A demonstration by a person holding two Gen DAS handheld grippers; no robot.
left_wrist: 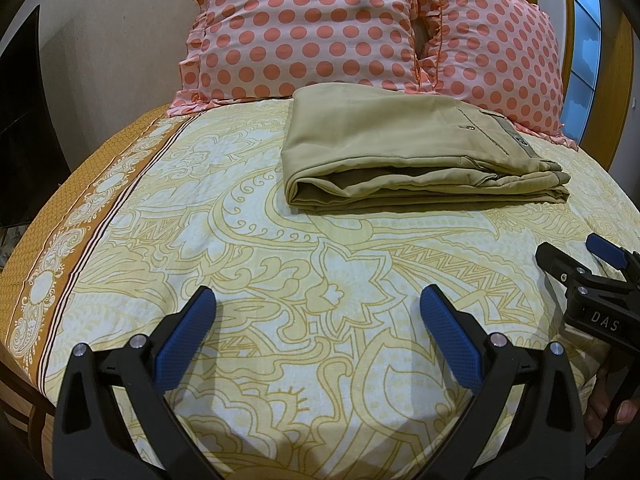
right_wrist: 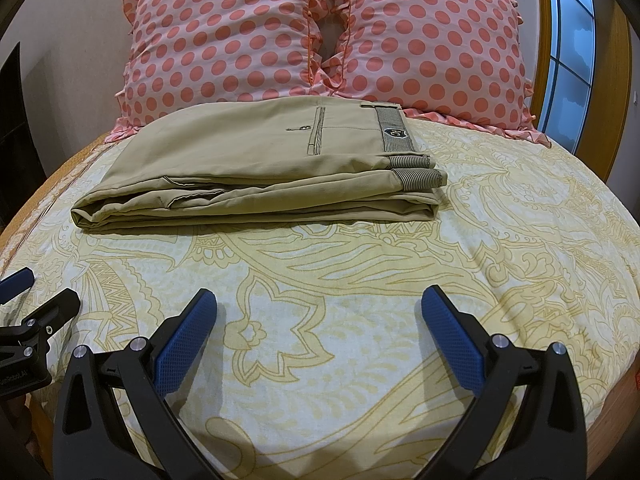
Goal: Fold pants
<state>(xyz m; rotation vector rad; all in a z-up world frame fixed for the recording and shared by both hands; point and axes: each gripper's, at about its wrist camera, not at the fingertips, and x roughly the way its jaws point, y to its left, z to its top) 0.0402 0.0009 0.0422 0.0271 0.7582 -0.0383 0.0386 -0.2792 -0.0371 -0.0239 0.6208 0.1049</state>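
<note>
Khaki pants (right_wrist: 256,168) folded into flat rectangle on patterned bed (right_wrist: 360,320), near pillows (right_wrist: 320,32). My left fingers (left_wrist: 318,300) and right fingers (right_wrist: 319,300) spread, released, holding nothing.

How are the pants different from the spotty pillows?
The pants are plain tan; the pillows are pink with coral dots. The pants lie flat, folded in layers; the pillows stand propped up behind them. The pants have straight edges and a striped waistband; the pillows have ruffled edges. Both rest on the yellow patterned bedsheet, untouched by either gripper.
</note>
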